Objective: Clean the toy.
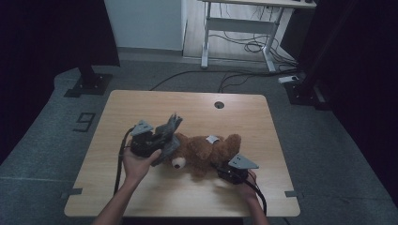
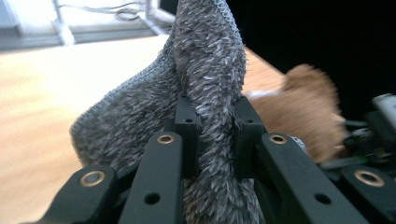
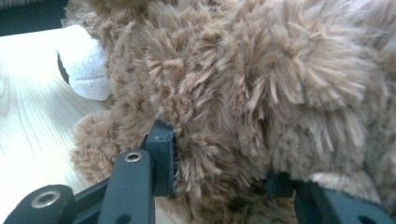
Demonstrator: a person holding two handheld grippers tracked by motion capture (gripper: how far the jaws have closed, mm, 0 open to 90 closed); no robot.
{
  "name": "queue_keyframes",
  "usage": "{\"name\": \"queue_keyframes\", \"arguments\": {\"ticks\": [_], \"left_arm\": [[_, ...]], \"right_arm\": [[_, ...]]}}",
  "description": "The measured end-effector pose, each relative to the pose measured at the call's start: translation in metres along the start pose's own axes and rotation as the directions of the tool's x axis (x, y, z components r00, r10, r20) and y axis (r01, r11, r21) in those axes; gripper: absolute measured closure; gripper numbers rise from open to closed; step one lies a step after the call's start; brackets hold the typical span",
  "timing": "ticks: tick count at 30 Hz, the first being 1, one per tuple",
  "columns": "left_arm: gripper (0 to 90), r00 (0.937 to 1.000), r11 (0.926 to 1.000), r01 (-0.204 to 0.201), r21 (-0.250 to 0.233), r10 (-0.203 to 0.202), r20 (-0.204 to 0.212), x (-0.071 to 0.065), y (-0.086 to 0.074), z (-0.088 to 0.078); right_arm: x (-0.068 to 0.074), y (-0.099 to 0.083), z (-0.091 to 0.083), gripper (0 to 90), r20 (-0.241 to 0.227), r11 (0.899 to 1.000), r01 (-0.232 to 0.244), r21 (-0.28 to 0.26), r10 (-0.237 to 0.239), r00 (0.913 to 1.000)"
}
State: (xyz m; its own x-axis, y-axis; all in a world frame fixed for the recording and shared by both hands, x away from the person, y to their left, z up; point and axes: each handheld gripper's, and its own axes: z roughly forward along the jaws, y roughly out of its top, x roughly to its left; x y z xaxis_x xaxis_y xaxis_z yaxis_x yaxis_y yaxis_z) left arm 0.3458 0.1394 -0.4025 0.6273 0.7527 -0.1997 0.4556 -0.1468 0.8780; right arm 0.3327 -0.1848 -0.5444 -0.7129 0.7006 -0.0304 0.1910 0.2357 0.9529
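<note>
The bear (image 1: 206, 152) lies near the middle of the table (image 1: 141, 101), closer to its front edge, white snout toward the person. The right gripper (image 1: 224, 168), at the bear's front side, is clamped on its brown fur. The left gripper (image 1: 164, 138) pinches a grey cloth (image 1: 170, 133), raised at the bear's head. The cloth hides part of the head; the right gripper's fingertips are buried in fur.
</note>
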Motion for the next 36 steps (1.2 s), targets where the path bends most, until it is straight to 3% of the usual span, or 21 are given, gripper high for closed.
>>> {"name": "queue_keyframes", "arguments": {"ticks": [3,4,5,6,7,9,10,11,14,17,18,20,21,24,28,33,35,36], "left_arm": [[76.3,0.9986,0.9989,-0.046,0.008,0.046,0.026,-0.021,0.02,0.014],[76.3,0.9968,0.9974,-0.069,0.02,0.068,0.043,-0.033,0.032,0.027],[76.3,0.9968,0.9974,-0.069,0.02,0.068,0.043,-0.033,0.032,0.027],[76.3,0.995,0.9961,-0.081,0.035,0.079,0.061,-0.045,0.042,0.043],[76.3,0.995,0.9961,-0.081,0.035,0.079,0.061,-0.045,0.042,0.043],[76.3,0.9925,0.9942,-0.092,0.055,0.087,0.086,-0.055,0.051,0.061],[76.3,0.9899,0.992,-0.102,0.075,0.094,0.107,-0.067,0.058,0.078],[76.3,0.9899,0.992,-0.102,0.075,0.094,0.107,-0.067,0.058,0.078],[76.2,0.9831,0.9848,-0.129,0.116,0.112,0.145,-0.089,0.061,0.107],[75.8,0.9809,0.9806,-0.122,0.153,0.095,0.17,-0.096,0.056,0.12],[75.7,0.9802,0.9759,-0.126,0.178,0.095,0.174,-0.098,0.052,0.126],[75.7,0.983,0.9593,-0.14,0.245,0.105,0.15,-0.101,0.037,0.138],[75.8,0.983,0.9593,-0.14,0.245,0.105,0.15,-0.101,0.037,0.138],[75.9,0.9856,0.9492,-0.142,0.281,0.108,0.13,-0.095,0.022,0.141],[76.3,0.9877,0.9589,-0.122,0.256,0.092,0.126,-0.087,0.012,0.13],[76.4,0.9868,0.9605,-0.13,0.246,0.101,0.126,-0.08,0.005,0.117],[76.4,0.9878,0.9619,-0.131,0.24,0.106,0.114,-0.076,0.003,0.111],[76.3,0.9901,0.9626,-0.128,0.239,0.111,0.085,-0.068,0.001,0.103]], "right_arm": [[0.0,0.0,0.0,54.7,-0.003,1.0,-0.002,0.001,0.002,1.0],[0.0,0.0,0.0,54.7,-0.003,1.0,0.0,-0.002,0.0,1.0],[0.0,0.0,0.0,54.7,-0.003,1.0,0.0,-0.002,0.0,1.0],[0.0,0.0,0.0,54.7,-0.002,1.0,0.004,0.0,-0.004,1.0],[0.0,0.0,0.0,54.7,-0.002,1.0,0.004,0.0,-0.004,1.0],[0.0,0.0,-0.001,54.7,0.0,1.0,0.006,0.001,-0.006,1.0],[0.0,0.0,-0.001,54.7,0.0,1.0,0.006,0.001,-0.006,1.0],[0.0,0.0,-0.001,54.7,0.0,1.0,0.006,0.001,-0.006,1.0],[0.0,-0.001,-0.001,54.7,-0.001,1.0,0.006,0.001,-0.006,1.0],[0.0,-0.001,-0.001,54.7,-0.001,1.0,0.007,0.0,-0.007,1.0],[0.0,-0.001,-0.001,54.7,-0.001,1.0,0.006,0.0,-0.006,1.0],[0.001,-0.001,-0.001,54.7,0.001,1.0,0.007,-0.005,-0.007,1.0],[0.001,-0.001,-0.001,54.7,0.003,1.0,0.009,-0.005,-0.009,1.0],[0.001,-0.001,-0.001,54.7,0.004,1.0,0.008,-0.002,-0.008,1.0],[0.001,-0.002,0.0,54.7,0.004,1.0,0.016,-0.002,-0.016,0.9999],[0.002,-0.001,0.0,54.7,0.005,1.0,0.019,-0.003,-0.019,0.9998],[0.002,-0.002,0.0,54.7,0.005,1.0,0.016,-0.002,-0.016,0.9999],[0.001,-0.002,0.0,54.7,0.005,1.0,0.014,-0.003,-0.014,0.9999]]}}
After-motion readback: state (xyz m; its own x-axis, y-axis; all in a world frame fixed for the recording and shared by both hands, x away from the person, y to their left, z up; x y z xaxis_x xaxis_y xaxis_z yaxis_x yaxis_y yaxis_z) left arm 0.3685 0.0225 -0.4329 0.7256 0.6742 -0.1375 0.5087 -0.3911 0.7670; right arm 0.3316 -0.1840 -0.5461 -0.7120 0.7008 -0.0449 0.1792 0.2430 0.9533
